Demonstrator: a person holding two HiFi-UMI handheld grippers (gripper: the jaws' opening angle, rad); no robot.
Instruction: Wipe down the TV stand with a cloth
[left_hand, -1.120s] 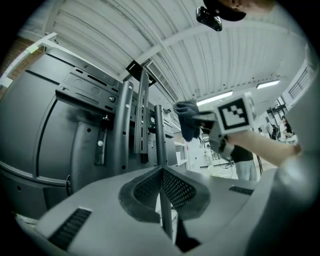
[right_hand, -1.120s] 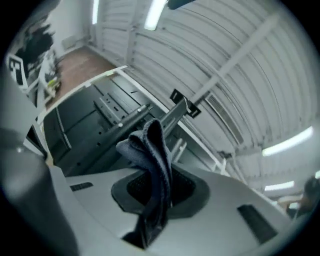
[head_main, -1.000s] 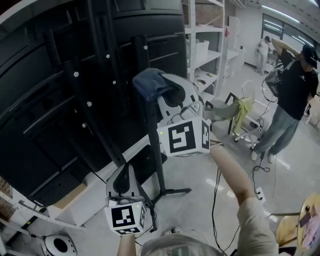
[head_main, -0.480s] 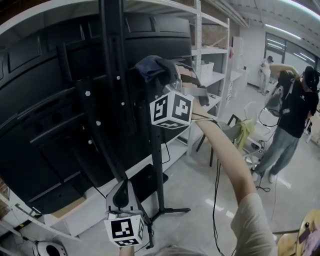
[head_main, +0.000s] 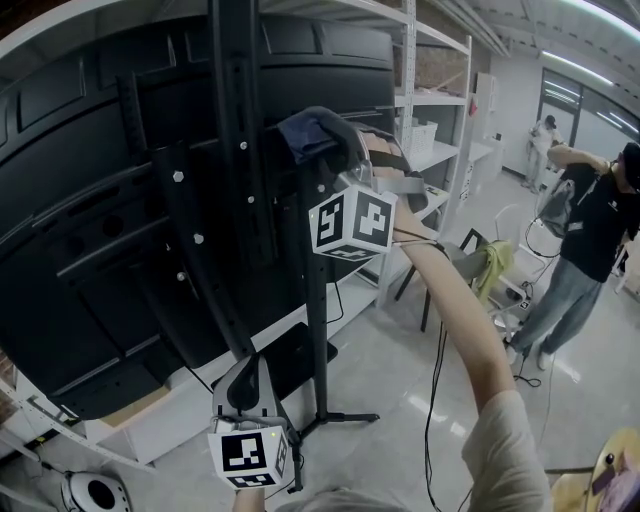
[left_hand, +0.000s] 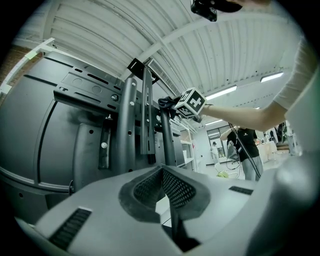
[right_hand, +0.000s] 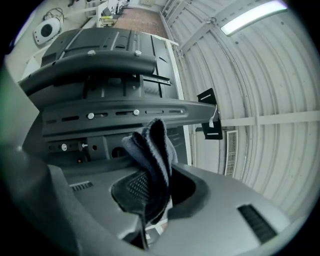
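Where the right hand-held gripper (right_hand: 150, 184) pinches it, fuzzy blue cloth (right_hand: 151, 144) folds.

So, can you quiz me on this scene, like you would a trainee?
1. True or false: the right claw holds a dark cloth.
2. In the head view, the left claw is: A) above the right claw, B) below it, near the lower post of the TV stand, C) out of sight.
3. Fill in: the left claw's jaws are ____.
Key: 1 true; 2 B; 3 shut, with nothing between them.
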